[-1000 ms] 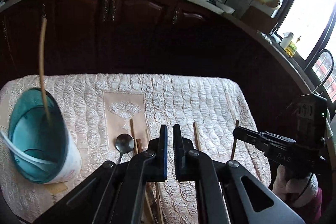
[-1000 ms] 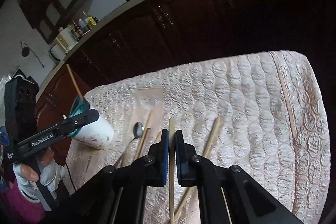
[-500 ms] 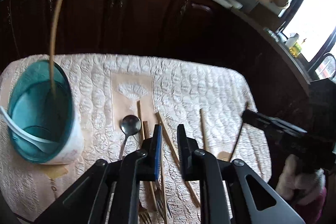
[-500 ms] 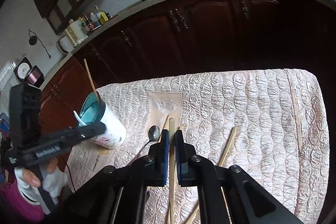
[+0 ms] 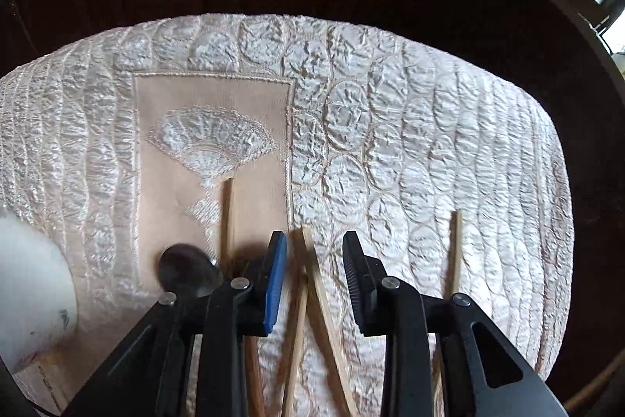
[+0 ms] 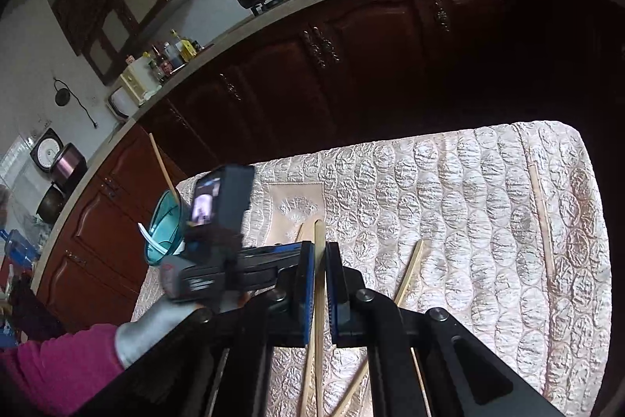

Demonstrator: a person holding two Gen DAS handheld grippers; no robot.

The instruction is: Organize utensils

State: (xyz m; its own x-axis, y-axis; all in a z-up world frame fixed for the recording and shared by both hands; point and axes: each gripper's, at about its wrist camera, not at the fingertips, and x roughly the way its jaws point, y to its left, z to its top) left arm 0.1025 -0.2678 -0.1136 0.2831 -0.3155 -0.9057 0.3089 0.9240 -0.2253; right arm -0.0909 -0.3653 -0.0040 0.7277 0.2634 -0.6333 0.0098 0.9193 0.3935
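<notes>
2 wooden chopsticks (image 5: 312, 299) are framed between the tips of the left gripper (image 5: 314, 274), lying on the quilted cloth of the surface (image 5: 429, 143) and crossing in a narrow V just under the gap. Their long axes run roughly along the gripper's pointing line, away from the camera, so the jaws straddle them crosswise. The jaws are opening; the sticks lie in the gap but are not pressed by either pad. A metal spoon (image 5: 187, 270) lies just left of the left finger, and 1 more chopstick (image 5: 455, 249) sits apart on the right.

The right gripper (image 6: 320, 276) is closed on a single chopstick (image 6: 319, 249), whose axis is carried forward between the pads, tip pointing toward the far edge.

The teal cup (image 6: 164, 233), with 1 stick already standing in it, is seen at the left end of the surface, behind the left gripper's body. The left hand is judged nearer both to the crossed pair and to the cup.
</notes>
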